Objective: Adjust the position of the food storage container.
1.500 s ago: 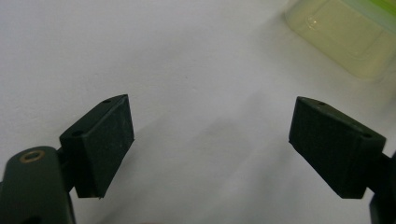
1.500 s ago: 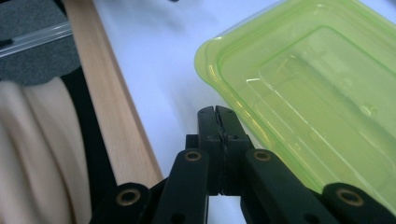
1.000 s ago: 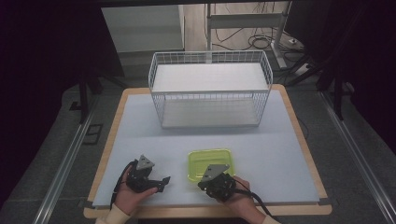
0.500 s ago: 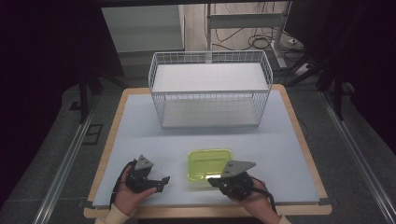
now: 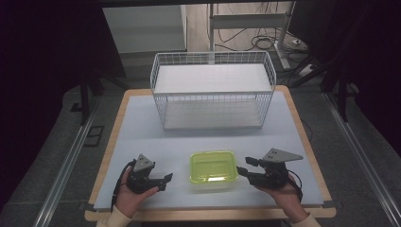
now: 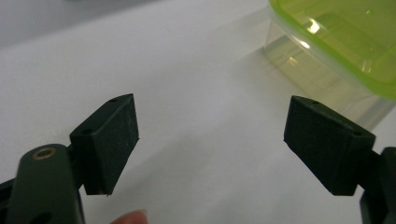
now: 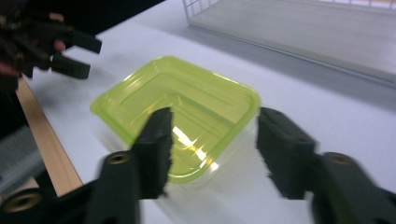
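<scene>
Green-lidded clear plastic box [image 5: 213, 170] sits on my pale blue table [image 5: 142, 127], near edge, btwn both grippers. Right gripper [image 5: 242, 166] just beside its right side, jaws just opened, nothing gripped. Left gripper [image 5: 166, 180] apart, jaws wide, empty. White wire basket [image 5: 213, 90] behind.

No text, label, brand, number or sign can be read anywhere in these pictures.
</scene>
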Demonstrator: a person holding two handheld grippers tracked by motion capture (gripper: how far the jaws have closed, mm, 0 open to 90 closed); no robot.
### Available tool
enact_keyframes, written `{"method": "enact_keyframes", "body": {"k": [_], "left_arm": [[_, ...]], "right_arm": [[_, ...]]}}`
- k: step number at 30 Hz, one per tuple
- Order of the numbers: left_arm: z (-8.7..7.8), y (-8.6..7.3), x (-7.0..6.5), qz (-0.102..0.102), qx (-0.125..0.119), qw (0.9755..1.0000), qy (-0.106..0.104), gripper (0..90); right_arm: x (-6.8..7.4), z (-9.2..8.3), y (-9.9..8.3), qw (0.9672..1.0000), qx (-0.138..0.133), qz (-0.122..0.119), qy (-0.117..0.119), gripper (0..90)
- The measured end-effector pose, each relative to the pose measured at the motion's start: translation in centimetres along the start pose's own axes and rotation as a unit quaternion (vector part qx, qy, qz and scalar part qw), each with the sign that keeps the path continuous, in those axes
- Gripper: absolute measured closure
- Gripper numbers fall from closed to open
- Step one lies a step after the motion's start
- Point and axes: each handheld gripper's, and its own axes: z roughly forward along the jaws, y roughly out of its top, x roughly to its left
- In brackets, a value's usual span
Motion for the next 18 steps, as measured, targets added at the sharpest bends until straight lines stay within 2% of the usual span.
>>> {"method": "enact_keyframes", "body": {"k": [1, 3, 4, 7, 8, 11, 12, 17, 18], "left_arm": [[0.0, 0.1, 0.1, -0.007, -0.008, 0.9999, -0.012, 18.1], [-0.1, 0.2, 0.1, -0.013, -0.01, 0.9997, -0.019, 19.3], [-0.1, 0.4, 0.2, -0.024, -0.013, 0.999, -0.035, 19.7], [0.0, 0.6, 0.1, -0.025, -0.01, 0.9988, -0.041, 23.4], [0.0, 0.6, 0.1, -0.025, -0.01, 0.9988, -0.041, 24.3], [0.1, 0.9, -0.1, -0.031, 0.003, 0.9975, -0.063, 24.7], [0.1, 0.9, -0.1, -0.031, 0.003, 0.9975, -0.063, 24.7], [0.4, 1.4, -0.6, -0.034, 0.006, 0.9959, -0.084, 24.4], [0.6, 1.3, -0.6, -0.041, 0.009, 0.9948, -0.093, 24.2]], "right_arm": [[-0.6, 0.0, 0.0, 0.9997, 0.0, 0.021, 0.008, 35.1], [-0.8, 0.1, 0.0, 0.9996, -0.001, 0.026, 0.009, 33.4], [-1.4, 0.2, 0.1, 0.9992, 0.001, 0.039, 0.013, 30.0], [-2.0, 0.4, 0.1, 0.9986, 0.001, 0.052, 0.003, 22.5], [-2.0, 0.4, 0.1, 0.9986, 0.001, 0.052, 0.003, 22.5], [-2.5, 0.8, -0.1, 0.9977, 0.011, 0.066, 0.006, 22.4], [-2.5, 0.8, -0.1, 0.9977, 0.011, 0.066, 0.006, 22.4], [-3.0, 0.5, -0.7, 0.9968, 0.017, 0.077, 0.015, 27.6], [-3.1, 0.4, -0.8, 0.9965, 0.019, 0.081, 0.014, 27.9]]}}
